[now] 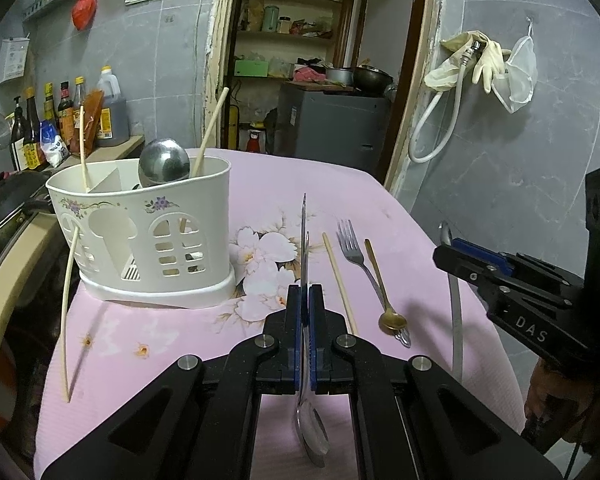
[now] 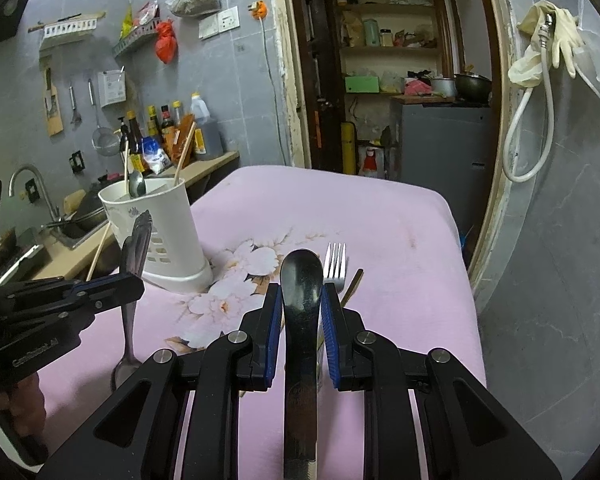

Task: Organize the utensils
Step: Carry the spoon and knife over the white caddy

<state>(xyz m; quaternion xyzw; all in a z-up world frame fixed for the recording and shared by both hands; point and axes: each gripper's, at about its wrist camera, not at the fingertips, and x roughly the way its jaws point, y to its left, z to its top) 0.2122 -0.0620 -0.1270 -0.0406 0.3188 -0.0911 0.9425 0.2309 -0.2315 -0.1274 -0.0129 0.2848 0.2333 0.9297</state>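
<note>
While both grippers hang low over the pink flowered tablecloth (image 1: 284,184), each has a utensil pinched between its blue pads. Left gripper (image 1: 305,300): levelled along the table and pointing toward 12 o'clock, its jaws nearly closed on the thin edge of a steel spoon (image 1: 305,240), whose handle runs forward past the fingertips and whose bowl hangs back beneath the black linkage; in the right wrist view this gripper (image 2: 134,280) enters from 9 o'clock, the spoon standing nearly upright in it, bowl lowest and close to the cloth. Right gripper (image 2: 302,300): also aimed toward 12 o'clock, jaws set a little wider and closed against the flat sides of a dark spoon (image 2: 302,280), bowl forward and facing the camera, handle running back under the frame; seen from the left wrist it (image 1: 446,250) reaches in from 3 o'clock, part of the holder's hand (image 1: 556,396) showing below it. White utensil caddy (image 1: 148,236): at 10 o'clock of the left gripper, on the cloth's near-left part, holding a steel ladle bowl (image 1: 164,166) and two pale chopsticks (image 1: 210,132); a third chopstick (image 1: 69,312) leans against its outer left wall. On the cloth between the grippers, side by side: one chopstick (image 1: 340,284), a fork (image 1: 354,248) and a small gold spoon (image 1: 384,292) whose bowl covers the fork's handle end.
</note>
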